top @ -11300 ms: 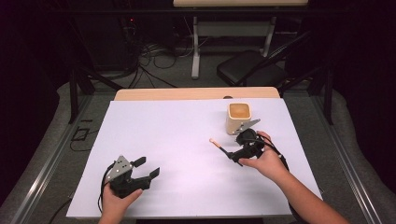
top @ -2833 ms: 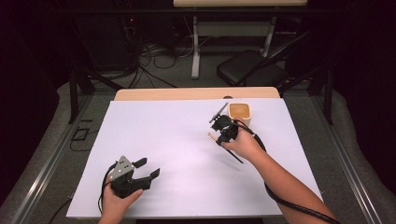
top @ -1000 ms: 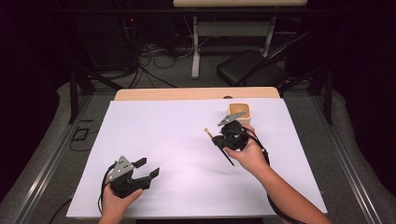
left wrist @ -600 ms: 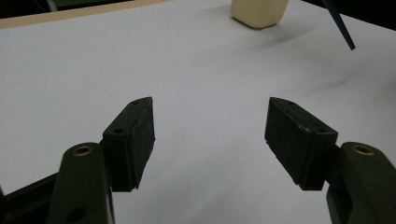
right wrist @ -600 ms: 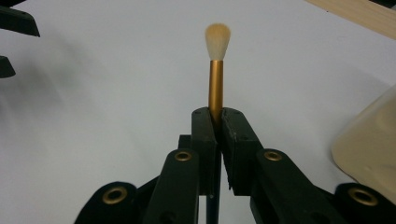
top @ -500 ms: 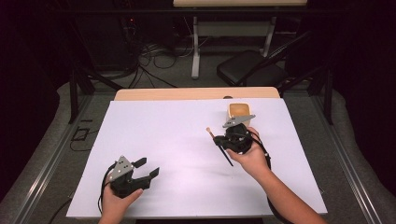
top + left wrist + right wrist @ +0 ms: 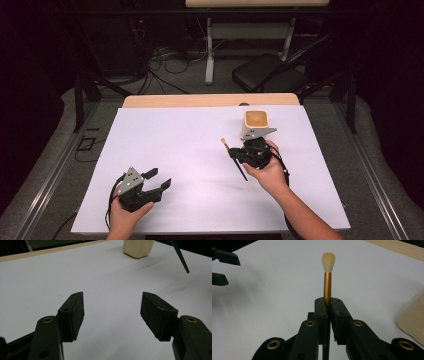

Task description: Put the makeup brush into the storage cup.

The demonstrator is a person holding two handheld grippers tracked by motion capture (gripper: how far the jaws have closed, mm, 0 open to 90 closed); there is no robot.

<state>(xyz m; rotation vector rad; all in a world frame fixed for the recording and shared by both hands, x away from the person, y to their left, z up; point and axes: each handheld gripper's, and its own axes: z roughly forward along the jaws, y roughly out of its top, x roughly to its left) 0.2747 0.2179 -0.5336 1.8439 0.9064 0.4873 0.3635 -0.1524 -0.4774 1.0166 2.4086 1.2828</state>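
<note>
High view is showing the left gripper (image 7: 159, 181) sitting low at the near left of the white-covered counter (image 7: 175, 140), its fingers (image 7: 164, 184) spread wide apart and holding nothing. In the left gripper view those two black fingers (image 7: 73, 312) are standing well apart over bare white surface, with the cream cup (image 7: 138, 248) far off and the dark tip of the brush handle (image 7: 180, 257) hanging at the upper right.

Farther in and to the right, the right gripper (image 7: 234, 154) is being held above the counter, just near of the cup (image 7: 257, 121). Its fingers (image 7: 239, 156) are pressed together, pinching a makeup brush (image 7: 232, 157) around the lower part of its gold ferrule. The pale bristle end is pointing far and left, the dark handle is trailing near and right below the grip. In the right gripper view the brush (image 7: 328, 277) is rising straight up from between the closed fingers (image 7: 321, 315), bristles on top, with the cup's edge (image 7: 412, 315) at the right.

A black chair (image 7: 270, 77) is standing on the floor beyond the counter.
</note>
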